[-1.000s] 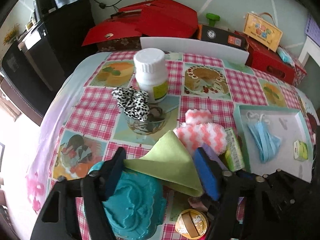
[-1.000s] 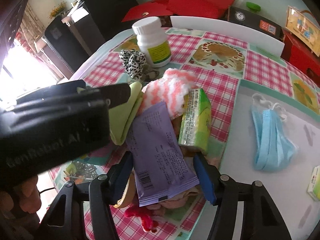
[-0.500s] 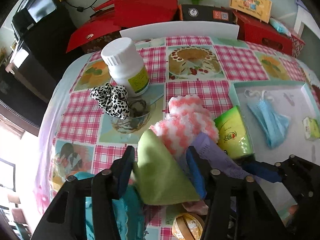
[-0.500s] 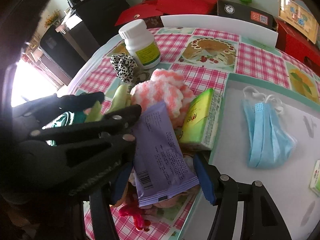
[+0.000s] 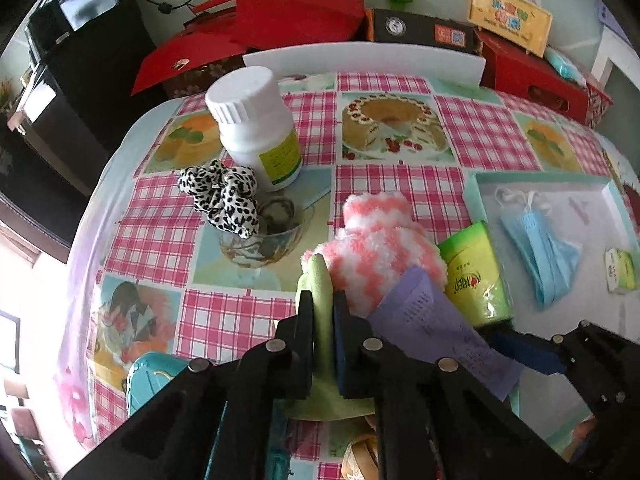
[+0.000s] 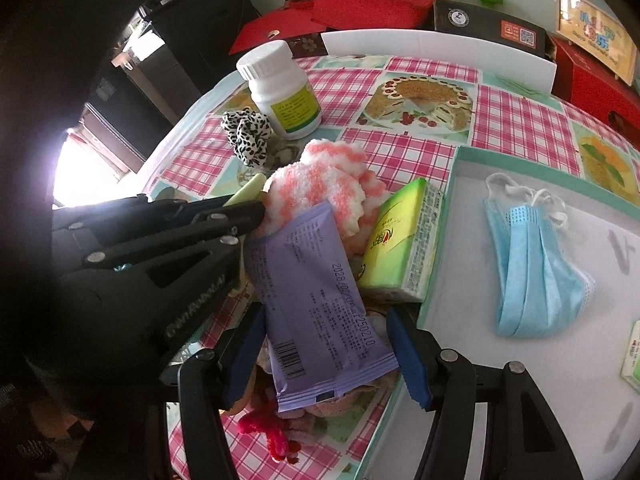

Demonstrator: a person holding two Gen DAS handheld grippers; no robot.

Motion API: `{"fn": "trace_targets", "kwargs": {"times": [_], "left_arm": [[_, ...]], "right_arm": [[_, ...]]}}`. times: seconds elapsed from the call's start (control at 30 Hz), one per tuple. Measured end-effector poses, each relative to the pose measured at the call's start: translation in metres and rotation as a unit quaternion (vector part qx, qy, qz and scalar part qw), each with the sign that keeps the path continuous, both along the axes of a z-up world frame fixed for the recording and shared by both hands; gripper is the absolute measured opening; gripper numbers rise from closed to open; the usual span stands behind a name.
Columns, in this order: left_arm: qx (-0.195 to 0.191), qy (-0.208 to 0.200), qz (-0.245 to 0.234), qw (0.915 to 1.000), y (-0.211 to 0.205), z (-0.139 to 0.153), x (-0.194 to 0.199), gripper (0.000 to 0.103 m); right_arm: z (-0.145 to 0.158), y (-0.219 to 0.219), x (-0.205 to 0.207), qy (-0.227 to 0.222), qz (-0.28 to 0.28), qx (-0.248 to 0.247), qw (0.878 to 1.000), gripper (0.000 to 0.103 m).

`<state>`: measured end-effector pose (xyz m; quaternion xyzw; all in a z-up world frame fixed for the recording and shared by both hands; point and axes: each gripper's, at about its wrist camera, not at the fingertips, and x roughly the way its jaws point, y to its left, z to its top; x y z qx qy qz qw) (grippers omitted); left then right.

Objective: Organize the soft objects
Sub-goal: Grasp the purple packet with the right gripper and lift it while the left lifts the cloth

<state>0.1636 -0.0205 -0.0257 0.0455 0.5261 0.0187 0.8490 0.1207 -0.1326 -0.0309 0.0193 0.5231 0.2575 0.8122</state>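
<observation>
My left gripper [image 5: 323, 312] is shut on a folded green cloth [image 5: 320, 280], which also shows in the right wrist view [image 6: 246, 194]. Beside it lies a fluffy pink-and-white cloth [image 5: 376, 248] [image 6: 320, 184]. My right gripper [image 6: 324, 344] is open, its jaws on either side of a purple packet [image 6: 316, 308], which also shows in the left wrist view [image 5: 432, 332]. A green tissue pack [image 6: 400, 248] leans on the edge of the tray [image 6: 456, 184]. A blue face mask [image 6: 532, 264] lies in the tray. A leopard-print scrunchie [image 5: 220, 196] hangs on a glass bowl [image 5: 264, 240].
A white pill bottle [image 5: 256, 124] stands behind the bowl. A teal item [image 5: 152, 376] and a round tin [image 5: 360, 456] lie near the front edge. A small green pack [image 5: 620, 270] sits in the tray. Red boxes [image 5: 280, 24] and a white board [image 5: 360, 60] stand behind the table.
My left gripper has closed on the green cloth, which now stands pinched upright between the fingers. The left gripper moved right, away from the teal item. The right gripper stayed open.
</observation>
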Motion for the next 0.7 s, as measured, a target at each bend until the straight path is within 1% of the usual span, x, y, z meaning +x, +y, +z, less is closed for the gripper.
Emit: {"fn": "trace_targets", "kwargs": {"times": [0.4,0.7], "left_arm": [[-0.045,-0.059,0.025,0.9969,0.016,0.033,-0.011,0.008],[-0.063,-0.086,0.041,0.9935,0.029,0.047,-0.018,0.008]], "right_arm": [[0.000,0.000,0.001,-0.002,-0.003,0.004,1.000,0.064],[0.011,-0.006,0.000,-0.015,-0.015,0.013,1.000,0.064]]}}
